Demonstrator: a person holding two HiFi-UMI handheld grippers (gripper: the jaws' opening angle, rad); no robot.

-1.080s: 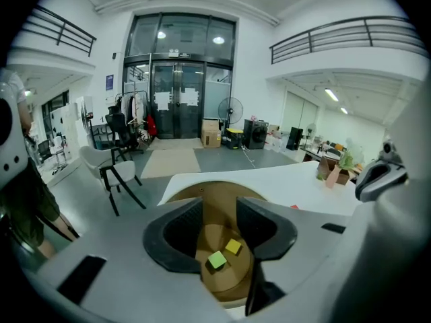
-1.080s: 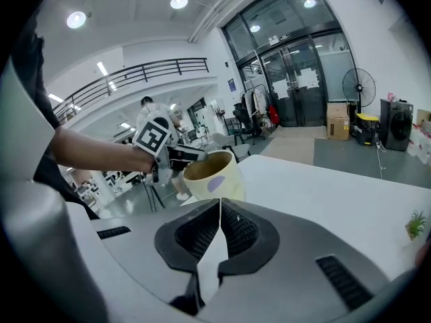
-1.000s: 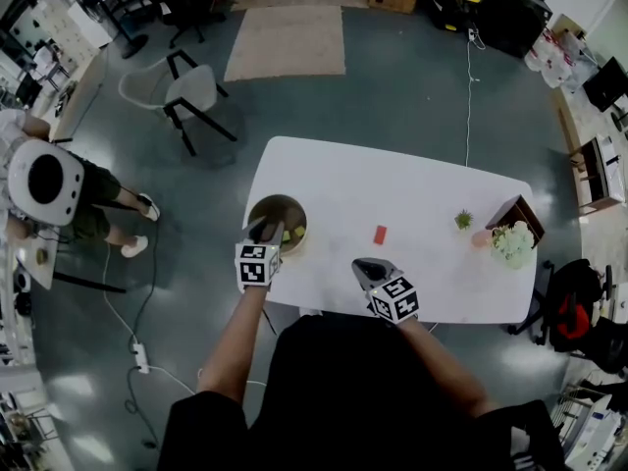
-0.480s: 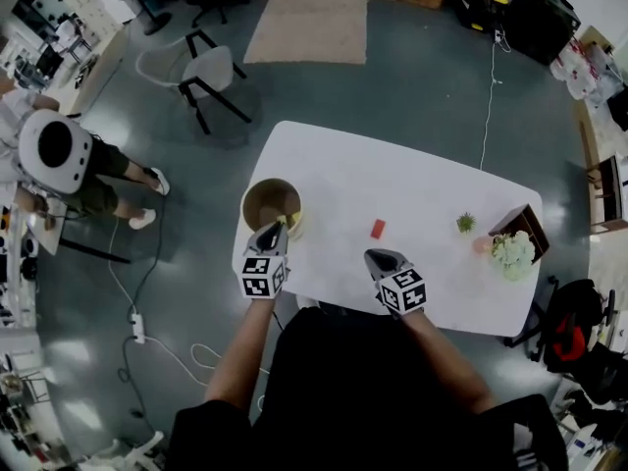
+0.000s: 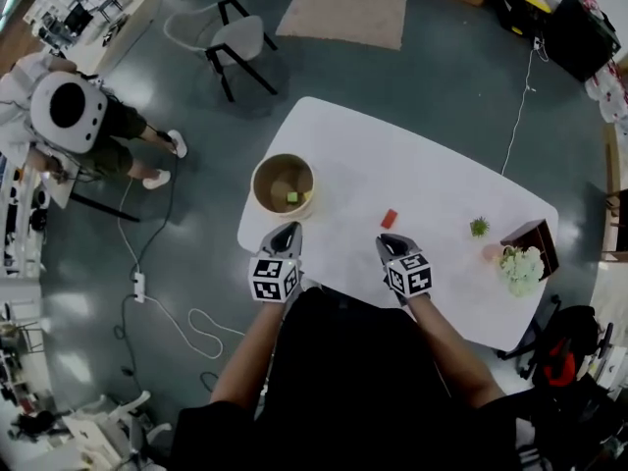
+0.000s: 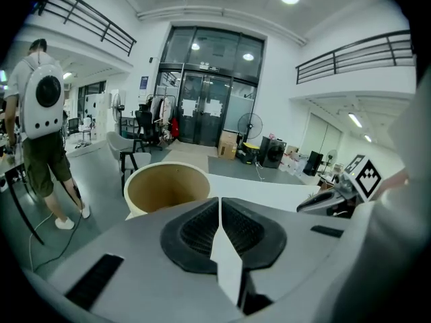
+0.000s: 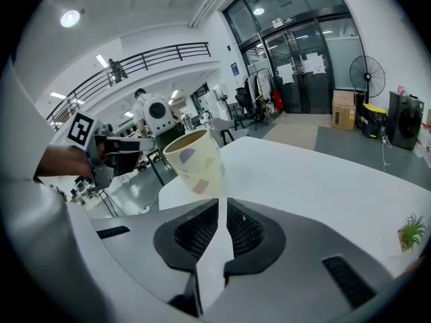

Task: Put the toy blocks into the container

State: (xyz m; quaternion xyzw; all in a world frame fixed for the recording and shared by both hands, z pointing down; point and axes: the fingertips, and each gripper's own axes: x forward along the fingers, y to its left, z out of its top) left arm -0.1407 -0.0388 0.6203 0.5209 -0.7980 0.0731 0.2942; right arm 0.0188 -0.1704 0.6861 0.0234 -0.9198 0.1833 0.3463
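A round tan container point(image 5: 283, 168) stands near the table's left end, with a green and a yellow block point(image 5: 293, 197) inside. A red block point(image 5: 390, 218) lies on the white table point(image 5: 432, 180) to its right. My left gripper point(image 5: 291, 228) sits just on the near side of the container; its jaws have just been closing and are now shut with nothing between them. In the left gripper view point(image 6: 219, 202) the container point(image 6: 167, 187) rises right ahead. My right gripper point(image 5: 387, 240) is shut and empty, a little short of the red block. The right gripper view point(image 7: 221, 202) shows the container point(image 7: 194, 161) to the left.
At the table's right end are a small green plant point(image 5: 479, 227), white flowers point(image 5: 520, 263) and a dark box point(image 5: 535, 234). A person with a white backpack point(image 5: 69, 116) stands off to the left. A chair point(image 5: 240, 42) and a floor cable point(image 5: 196, 317) are nearby.
My left gripper has drawn back from over the container toward the near edge and closed its jaws. The right gripper has moved toward the red block.
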